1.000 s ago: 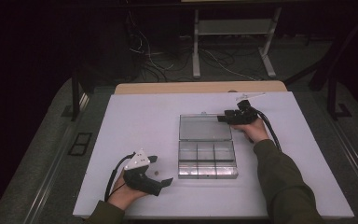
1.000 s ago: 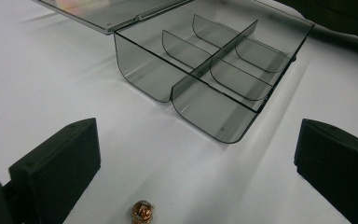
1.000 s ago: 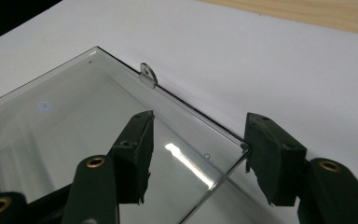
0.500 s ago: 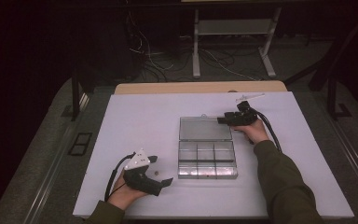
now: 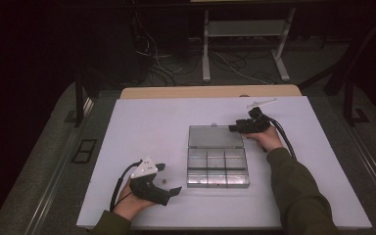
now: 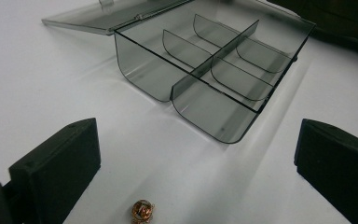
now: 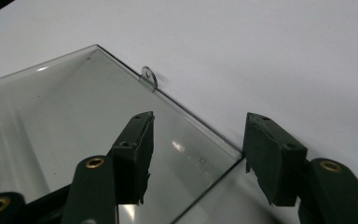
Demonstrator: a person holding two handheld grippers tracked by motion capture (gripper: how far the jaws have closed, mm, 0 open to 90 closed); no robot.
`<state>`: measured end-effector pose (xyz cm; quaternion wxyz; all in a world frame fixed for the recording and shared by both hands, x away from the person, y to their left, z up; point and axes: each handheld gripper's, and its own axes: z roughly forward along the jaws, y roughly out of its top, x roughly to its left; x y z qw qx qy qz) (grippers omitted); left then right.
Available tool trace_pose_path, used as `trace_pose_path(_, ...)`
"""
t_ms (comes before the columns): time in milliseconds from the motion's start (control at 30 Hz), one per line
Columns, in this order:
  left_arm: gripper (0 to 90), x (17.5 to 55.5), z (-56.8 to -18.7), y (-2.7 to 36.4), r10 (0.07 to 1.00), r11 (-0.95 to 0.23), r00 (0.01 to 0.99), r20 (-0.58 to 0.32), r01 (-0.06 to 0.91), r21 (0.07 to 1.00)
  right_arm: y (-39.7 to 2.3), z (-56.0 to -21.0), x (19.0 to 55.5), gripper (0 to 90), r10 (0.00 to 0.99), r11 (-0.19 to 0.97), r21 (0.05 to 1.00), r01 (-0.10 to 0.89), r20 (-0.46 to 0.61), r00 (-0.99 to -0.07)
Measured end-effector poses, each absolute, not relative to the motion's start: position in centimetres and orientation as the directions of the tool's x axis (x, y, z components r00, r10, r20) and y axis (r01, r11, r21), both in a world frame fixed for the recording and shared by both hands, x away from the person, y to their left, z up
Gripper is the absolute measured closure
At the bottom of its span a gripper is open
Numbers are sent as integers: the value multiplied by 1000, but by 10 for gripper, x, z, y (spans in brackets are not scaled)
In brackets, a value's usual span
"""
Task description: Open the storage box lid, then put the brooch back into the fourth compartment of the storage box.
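A: Where is the clear organizer box (image 5: pixel 218 166)?

B: Near the middle of the white worktop (image 5: pixel 147 127), lying open. Its tray, split by dividers into six compartments, faces the person, and its lid (image 5: pixel 214 136) lies flat on the far side, hinged to the tray. In the left gripper view the compartments (image 6: pixel 214 60) look bare.

A: And the right hand-held gripper (image 5: pixel 238 127)?

B: At the lid's far right corner. In its own view the right hand-held gripper (image 7: pixel 198 154) has its jaws partly apart, one above the lid (image 7: pixel 74 121) and the other past its edge over the worktop. The pads press on nothing. A small tab (image 7: pixel 148 75) sticks out from the lid's rim just ahead of them.

A: The left one?

B: The left hand-held gripper (image 5: pixel 169 178) rests low on the worktop, left of the tray and pointed toward it, jaws wide apart. A small copper-coloured bead (image 6: pixel 142 210) lies on the worktop between them, untouched; from above the bead (image 5: pixel 164 180) is a tiny speck.

A: Anything else?

B: Cables trail from both grippers.
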<state>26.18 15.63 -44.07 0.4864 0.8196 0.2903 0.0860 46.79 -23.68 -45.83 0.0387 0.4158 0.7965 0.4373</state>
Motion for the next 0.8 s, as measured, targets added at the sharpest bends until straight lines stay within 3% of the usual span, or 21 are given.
trace_pose_path(800,0,262,-441,156,569,-358,810,-139,397,845,-251,-425,438,309,682,278,774,569,259,-684)
